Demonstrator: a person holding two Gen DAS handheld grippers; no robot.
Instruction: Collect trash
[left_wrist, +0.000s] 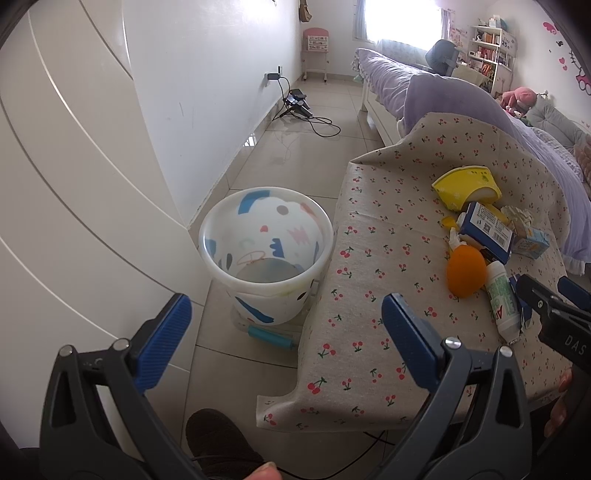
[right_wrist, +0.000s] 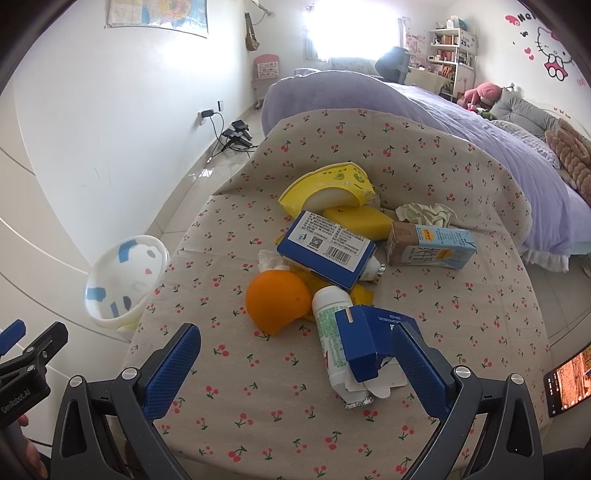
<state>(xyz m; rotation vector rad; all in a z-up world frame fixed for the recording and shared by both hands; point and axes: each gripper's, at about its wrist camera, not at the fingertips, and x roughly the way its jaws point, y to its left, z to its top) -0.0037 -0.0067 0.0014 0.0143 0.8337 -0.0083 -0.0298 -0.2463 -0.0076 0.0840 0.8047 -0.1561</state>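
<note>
Both the left gripper (left_wrist: 284, 332) and right gripper (right_wrist: 299, 365) hang spread wide over the cherry-print tablecloth (right_wrist: 258, 406), gripping nothing.

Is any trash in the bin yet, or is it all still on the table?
Nothing looks done: the bin looks empty. Nothing is in hand either; the left gripper and right gripper are open. Left to collect: orange peel, white tube, blue boxes, milk carton, yellow bowl, tissue.

1. My left wrist view looks down over the floor at the bin (left_wrist: 265, 254), the desk (left_wrist: 388, 236) to its right.
2. My right wrist view sits close above the desk (right_wrist: 229, 402).
3. Both share the bin (right_wrist: 123, 280) and orange (left_wrist: 466, 271) (right_wrist: 277, 301).
</note>
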